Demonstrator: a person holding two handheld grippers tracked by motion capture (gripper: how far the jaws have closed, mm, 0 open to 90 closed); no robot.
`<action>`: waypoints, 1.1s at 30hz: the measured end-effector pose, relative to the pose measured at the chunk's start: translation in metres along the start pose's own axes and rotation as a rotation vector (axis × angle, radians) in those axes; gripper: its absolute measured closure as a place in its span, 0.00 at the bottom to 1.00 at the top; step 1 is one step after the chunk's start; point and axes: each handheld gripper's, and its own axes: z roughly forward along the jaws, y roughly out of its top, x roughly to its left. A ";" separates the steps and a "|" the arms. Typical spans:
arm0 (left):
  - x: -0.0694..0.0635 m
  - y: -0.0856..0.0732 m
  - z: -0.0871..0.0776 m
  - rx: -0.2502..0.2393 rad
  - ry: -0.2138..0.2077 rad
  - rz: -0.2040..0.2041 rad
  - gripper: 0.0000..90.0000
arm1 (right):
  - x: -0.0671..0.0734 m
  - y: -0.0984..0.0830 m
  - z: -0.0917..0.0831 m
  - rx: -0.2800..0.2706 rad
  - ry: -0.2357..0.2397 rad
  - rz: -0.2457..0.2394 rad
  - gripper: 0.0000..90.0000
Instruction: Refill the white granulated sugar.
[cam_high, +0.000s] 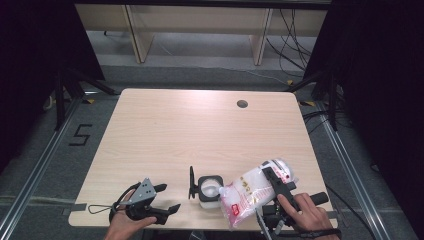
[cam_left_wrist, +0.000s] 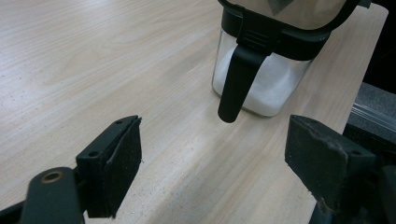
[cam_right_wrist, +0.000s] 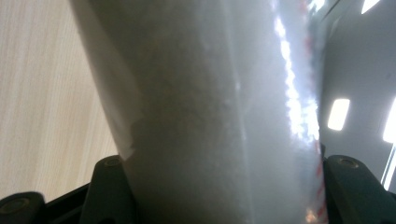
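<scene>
Right tool (cam_high: 274, 181) is pinching a clear bag of white granules (cam_high: 252, 192), jaws pressing on both its sides in the right gripper view (cam_right_wrist: 210, 116), set partway apart by the bag's width. The bag is tilting over the worktop's (cam_high: 200, 130) near edge at about 5 o'clock, its lower corner pointing at the open container (cam_high: 209, 189) just at its 9 o'clock. The container is sitting at 6 o'clock, lid (cam_high: 191, 182) flipped up, white granules inside (cam_left_wrist: 261, 88). Left tool (cam_high: 169, 198) is resting at 7 o'clock, jaws spread wide, gripping nothing, container ahead of them and apart
</scene>
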 end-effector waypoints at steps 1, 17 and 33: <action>0.000 0.000 0.000 0.007 -0.002 0.000 0.20 | -0.003 0.000 0.001 -0.008 -0.002 -0.031 0.49; -0.001 0.000 -0.001 0.001 0.008 -0.023 0.20 | -0.003 -0.001 0.000 -0.024 -0.021 -0.001 0.49; -0.001 0.000 0.000 -0.008 0.000 -0.007 0.20 | 0.000 0.000 0.007 -0.085 -0.048 -0.023 0.49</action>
